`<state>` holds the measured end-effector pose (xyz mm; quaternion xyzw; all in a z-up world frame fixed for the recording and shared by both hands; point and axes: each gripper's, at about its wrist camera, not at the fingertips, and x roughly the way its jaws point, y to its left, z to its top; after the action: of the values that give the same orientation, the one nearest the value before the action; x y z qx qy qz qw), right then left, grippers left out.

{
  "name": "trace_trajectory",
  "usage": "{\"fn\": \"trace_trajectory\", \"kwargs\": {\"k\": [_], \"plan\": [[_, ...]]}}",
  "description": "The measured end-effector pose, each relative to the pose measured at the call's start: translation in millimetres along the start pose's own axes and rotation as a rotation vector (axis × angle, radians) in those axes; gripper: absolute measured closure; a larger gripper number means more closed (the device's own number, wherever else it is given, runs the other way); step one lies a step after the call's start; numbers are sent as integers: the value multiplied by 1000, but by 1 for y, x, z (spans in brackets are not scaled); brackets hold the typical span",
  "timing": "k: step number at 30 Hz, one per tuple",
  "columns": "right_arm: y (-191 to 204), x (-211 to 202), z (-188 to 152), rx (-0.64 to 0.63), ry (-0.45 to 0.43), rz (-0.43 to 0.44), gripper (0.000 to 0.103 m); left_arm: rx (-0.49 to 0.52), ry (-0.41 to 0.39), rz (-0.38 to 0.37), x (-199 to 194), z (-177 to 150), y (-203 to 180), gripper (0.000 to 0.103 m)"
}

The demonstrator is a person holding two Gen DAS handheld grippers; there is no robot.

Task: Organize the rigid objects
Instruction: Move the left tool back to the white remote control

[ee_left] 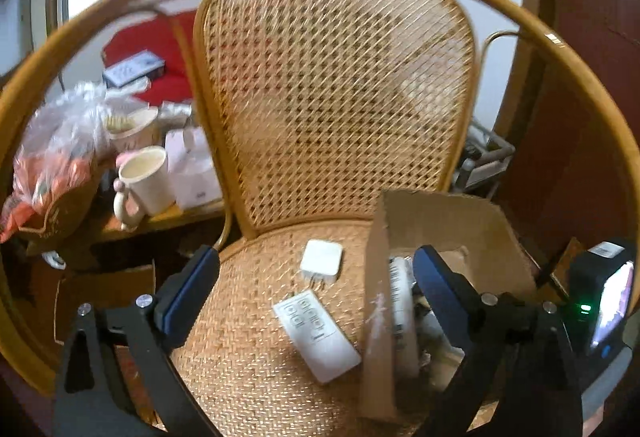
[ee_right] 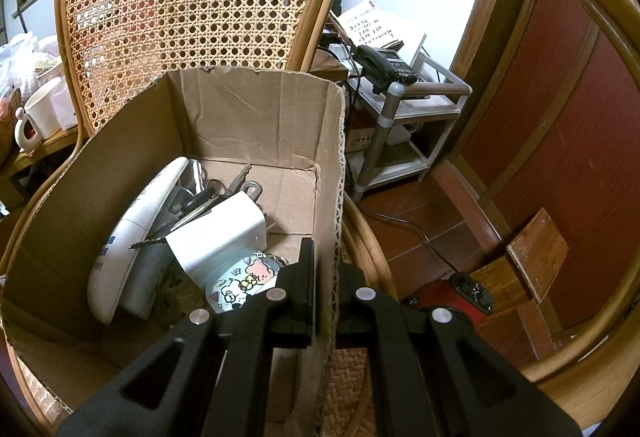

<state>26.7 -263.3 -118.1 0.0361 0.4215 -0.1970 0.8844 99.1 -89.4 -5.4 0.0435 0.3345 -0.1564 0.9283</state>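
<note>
Black jaws of the right gripper [ee_right: 324, 297] fill the bottom of the right wrist view, clamped tight on the right wall of the box [ee_right: 256, 117], one finger inside and one outside the cardboard edge. Inside the box, at about 9 o'clock from the fingertips, a white adapter [ee_right: 218, 233] lies over a long white remote [ee_right: 132, 233] that leans on the left wall. Keys [ee_right: 240, 183] and other metal bits lie at 11 o'clock behind the adapter, and a round tin with cartoon bears [ee_right: 240, 279] sits just beside the inner finger. Only this view shows the box contents clearly.

From the left wrist, the left gripper [ee_left: 316, 273] stands wide open with nothing pressed by its pads; one finger [ee_left: 192, 293] is at 8 o'clock, the other at 4 o'clock, over the box's near corner. Between them on the woven chair [ee_left: 256, 357] seat lie a small white charger [ee_left: 322, 259] at 12 o'clock and a flat white remote [ee_left: 316, 337] at 6 o'clock, both outside the box and just left of its wall. This view alone shows those two loose things; the box shows at 3 o'clock, its contents mostly hidden.

Farther out at 9 o'clock, a cream mug [ee_left: 146, 183] and a plastic bag [ee_left: 56, 141] crowd a side table. The right wrist view adds, at 1 o'clock, a telephone [ee_right: 384, 67] on a small metal shelf, and red floor tiles below.
</note>
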Motion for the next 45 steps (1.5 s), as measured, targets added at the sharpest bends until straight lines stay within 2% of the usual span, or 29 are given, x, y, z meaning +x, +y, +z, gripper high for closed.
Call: {"fn": "trace_trajectory", "kwargs": {"k": [9, 16, 19, 24, 30, 33, 37, 38, 41, 44, 45], "plan": [[0, 0, 0, 0, 0, 0, 96, -59, 156, 38, 49, -8, 25, 6], [1, 0, 0, 0, 1, 1, 96, -138, 397, -4, 96, -36, 34, 6], [1, 0, -1, -2, 0, 3, 96, -201, 417, -20, 102, -39, 44, 6], [1, 0, -1, -2, 1, 1, 96, -252, 443, -30, 111, -43, 52, 6], [1, 0, -1, -2, 1, 1, 96, -233, 496, -3, 131, -49, 52, 6], [1, 0, -1, -3, 1, 0, 96, -244, 495, -36, 137, -54, 53, 6], [1, 1, -2, -1, 2, 4, 96, -338, 536, -93, 150, -61, 65, 6], [1, 1, -2, 0, 2, 5, 96, -344, 519, -94, 149, -60, 66, 5], [0, 1, -3, 1, 2, 6, 96, -298, 519, -62, 155, -59, 59, 5], [0, 1, -3, 1, 2, 4, 96, -197, 499, 17, 163, -60, 47, 4], [0, 1, -3, 1, 3, 5, 96, -194, 483, 24, 164, -59, 46, 3]]}}
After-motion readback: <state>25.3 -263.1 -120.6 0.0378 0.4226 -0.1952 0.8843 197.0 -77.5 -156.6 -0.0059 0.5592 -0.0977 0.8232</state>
